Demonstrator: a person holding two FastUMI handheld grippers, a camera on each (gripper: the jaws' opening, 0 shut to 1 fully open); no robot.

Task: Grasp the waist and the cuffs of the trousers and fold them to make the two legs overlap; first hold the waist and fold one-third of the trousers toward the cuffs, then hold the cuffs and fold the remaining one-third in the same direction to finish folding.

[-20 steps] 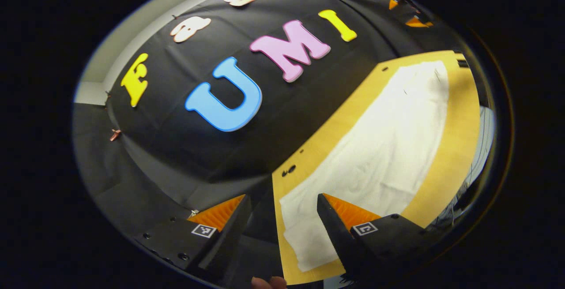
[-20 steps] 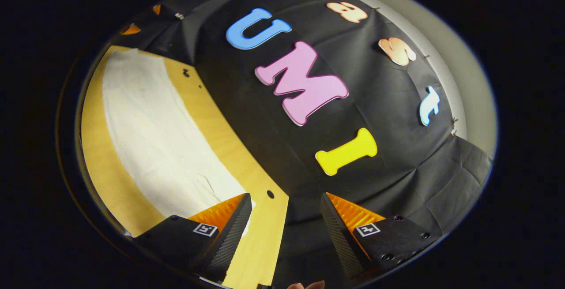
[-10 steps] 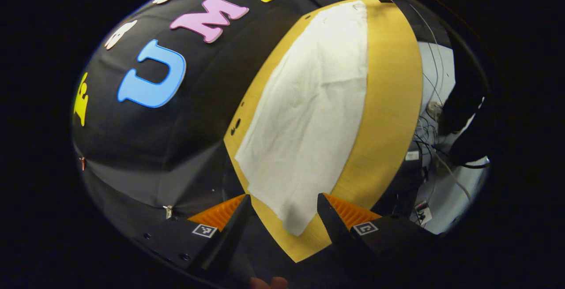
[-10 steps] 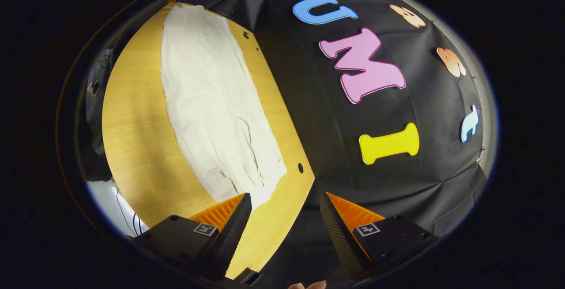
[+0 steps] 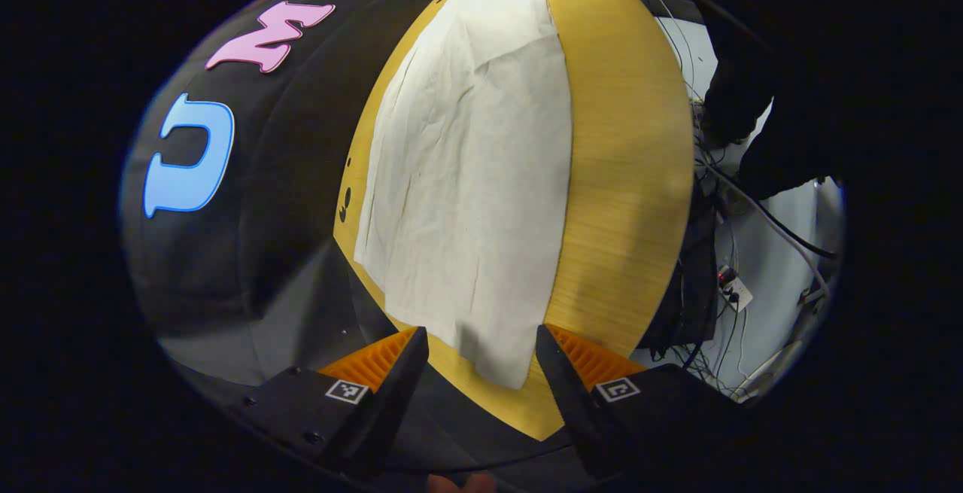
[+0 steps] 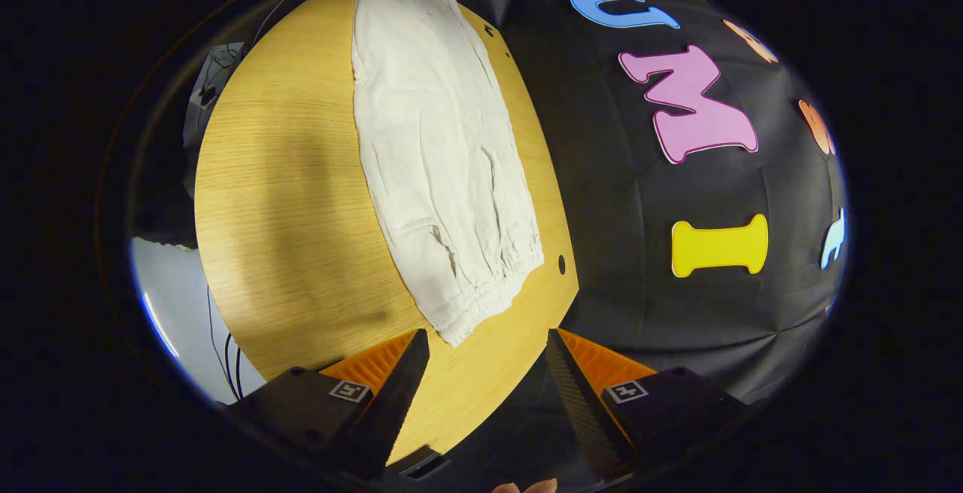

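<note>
White trousers (image 5: 474,177) lie flat and lengthwise on a wooden table (image 5: 624,177), legs overlapped. In the left gripper view their plain near end (image 5: 493,357) reaches between the fingers of my left gripper (image 5: 479,342), which hangs open above it without touching. In the right gripper view the trousers (image 6: 436,139) show their gathered elastic waist (image 6: 481,290) nearest to me. My right gripper (image 6: 487,339) is open just short of the waist corner, over bare table (image 6: 286,199).
The black cloth wall (image 5: 263,199) runs along one long side of the table. Beyond the other side, cables and a power strip (image 5: 730,290) lie on a pale floor. Small holes (image 6: 561,263) mark the tabletop near the wall edge.
Both views have swung from the wall toward the table, so the trousers now run up the middle of each. Both grippers have come nearer the trousers' ends and stayed open.
</note>
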